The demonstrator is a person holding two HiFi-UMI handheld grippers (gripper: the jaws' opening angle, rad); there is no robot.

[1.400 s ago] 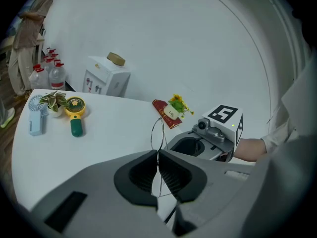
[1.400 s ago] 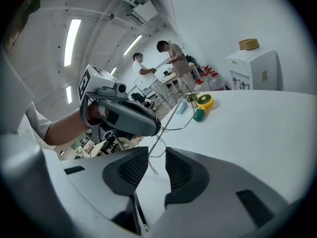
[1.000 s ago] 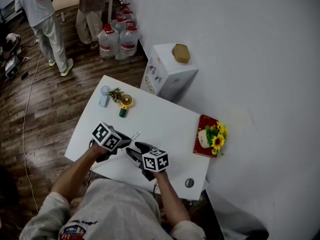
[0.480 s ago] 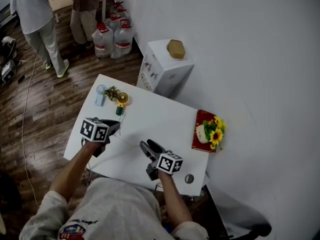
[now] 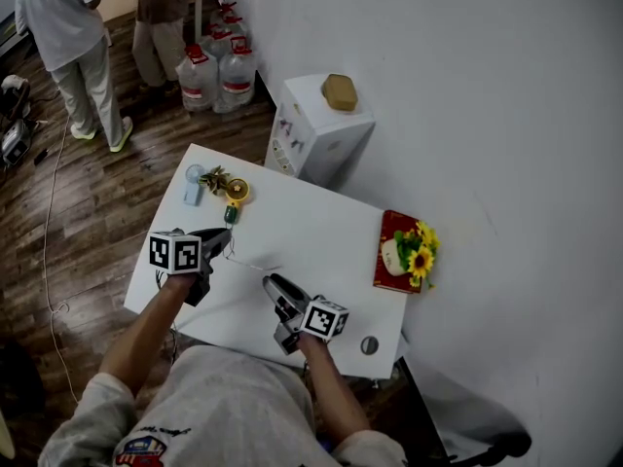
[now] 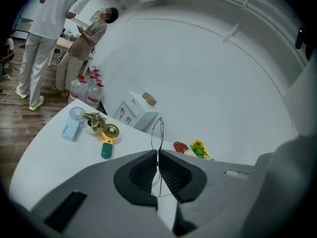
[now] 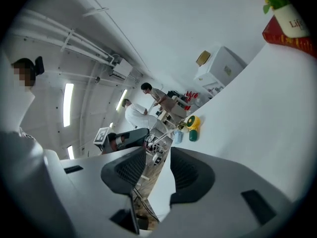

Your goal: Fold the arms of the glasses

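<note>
The left gripper [image 6: 157,156] is clamped on the thin wire glasses [image 6: 157,131] over the table's [image 5: 321,227] near left part, probably steadying them so the empty right gripper [image 7: 157,155], jaws closing, can fold an arm.

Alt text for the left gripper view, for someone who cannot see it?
The left gripper has its jaws shut on thin wire-rimmed glasses, one round rim standing above them. Beyond lies a white table with a yellow handheld fan, a blue fan and a small plant.
</note>
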